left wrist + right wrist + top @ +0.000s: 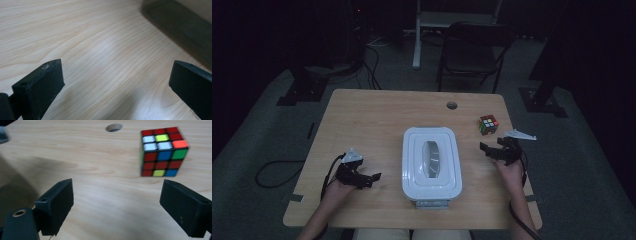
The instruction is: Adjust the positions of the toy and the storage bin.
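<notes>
Basically, both tools were empty and parked either side of the white lidded box, which sat in the middle of the wooden counter, near the person's edge. The left hand-held gripper was low over bare wood just left of the box, jaws spread wide with nothing between them; in the left gripper view its fingers framed only counter grain, with a dark blurred edge at the upper right, likely the box side, can't confirm. The right hand-held gripper sat right of the box, also wide open and holding nothing. Its fingers pointed toward the puzzle cube, which stood upright on the counter beyond the jaws, apart from them, near the round cable hole. In the high view the cube was up near the far right corner, well clear of the box. My guess: the open jaws and that aim meant the right side was lining up for the cube, and the left stayed by the box to steady it or deal with the lid. Box lid looked closed, slot on top.
</notes>
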The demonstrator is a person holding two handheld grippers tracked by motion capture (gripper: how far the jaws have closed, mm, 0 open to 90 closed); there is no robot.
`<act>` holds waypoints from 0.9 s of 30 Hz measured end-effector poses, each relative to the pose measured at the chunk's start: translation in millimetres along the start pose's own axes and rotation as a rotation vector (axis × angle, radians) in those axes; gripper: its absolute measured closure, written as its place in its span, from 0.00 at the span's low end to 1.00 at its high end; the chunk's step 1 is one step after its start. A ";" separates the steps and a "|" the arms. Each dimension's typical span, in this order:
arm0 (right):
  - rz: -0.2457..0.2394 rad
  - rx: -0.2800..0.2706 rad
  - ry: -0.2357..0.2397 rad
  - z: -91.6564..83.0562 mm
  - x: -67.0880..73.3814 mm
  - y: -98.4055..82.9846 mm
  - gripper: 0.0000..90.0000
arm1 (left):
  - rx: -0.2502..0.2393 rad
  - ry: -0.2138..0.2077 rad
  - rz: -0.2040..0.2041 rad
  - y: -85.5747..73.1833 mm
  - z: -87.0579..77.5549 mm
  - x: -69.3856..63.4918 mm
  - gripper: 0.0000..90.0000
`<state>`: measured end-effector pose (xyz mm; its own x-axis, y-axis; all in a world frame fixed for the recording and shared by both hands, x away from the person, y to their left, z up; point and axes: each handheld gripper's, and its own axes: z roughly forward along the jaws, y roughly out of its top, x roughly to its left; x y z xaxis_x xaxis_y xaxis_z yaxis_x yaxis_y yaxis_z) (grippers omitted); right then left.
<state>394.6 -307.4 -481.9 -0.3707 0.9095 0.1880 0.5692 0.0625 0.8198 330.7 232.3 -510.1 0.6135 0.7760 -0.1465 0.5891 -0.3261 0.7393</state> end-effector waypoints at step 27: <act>-0.001 0.083 -0.103 47.7 -40.0 40.0 0.13 | 0.071 0.104 0.058 -36.2 -30.0 40.7 0.01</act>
<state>467.1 -321.6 -482.4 -0.2961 0.9467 0.1272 0.6291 0.0931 0.7717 318.6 291.9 -523.1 0.5919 0.8053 -0.0339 0.5924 -0.4062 0.6958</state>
